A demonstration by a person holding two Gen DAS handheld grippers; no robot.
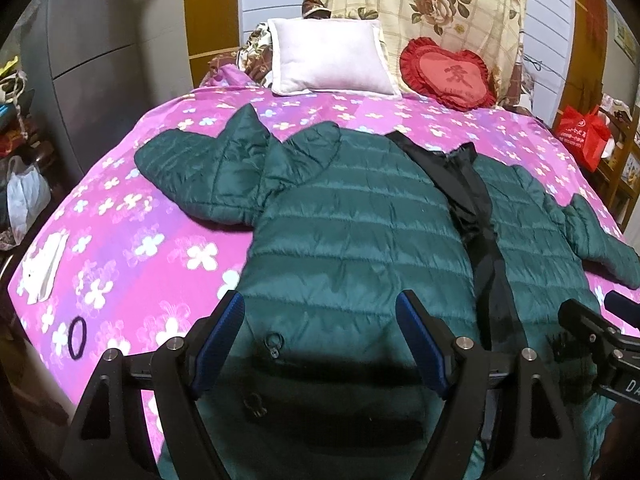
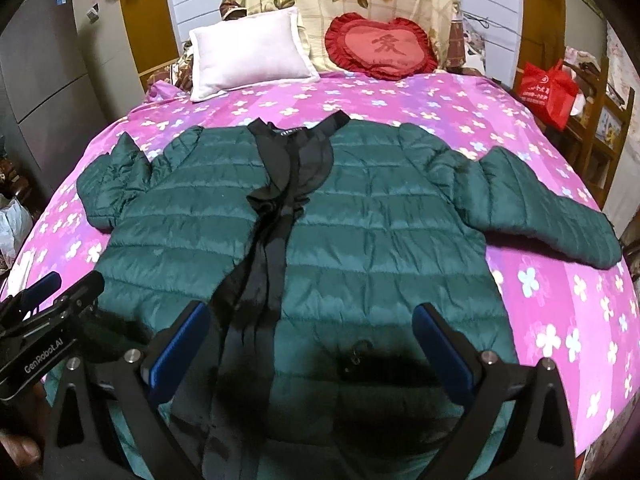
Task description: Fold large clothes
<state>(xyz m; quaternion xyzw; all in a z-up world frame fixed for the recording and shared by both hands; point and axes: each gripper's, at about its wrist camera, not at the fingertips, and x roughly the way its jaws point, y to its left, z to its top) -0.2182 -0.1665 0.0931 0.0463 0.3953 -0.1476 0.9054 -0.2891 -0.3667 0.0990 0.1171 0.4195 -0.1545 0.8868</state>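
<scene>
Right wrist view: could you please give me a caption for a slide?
Green puffer jacket spread flat, front open, on a pink floral bedspread; right gripper hovers, jaws open.

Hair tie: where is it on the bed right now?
Only the left wrist view shows the hair tie: it lies on the pink bedspread, left of the green jacket, just below a white cloth.

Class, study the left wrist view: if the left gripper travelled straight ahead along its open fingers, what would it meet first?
Most likely the green puffer jacket: the left gripper hangs open over its left front panel near the hem. Depth is unclear, so the exact contact spot is uncertain.
</scene>
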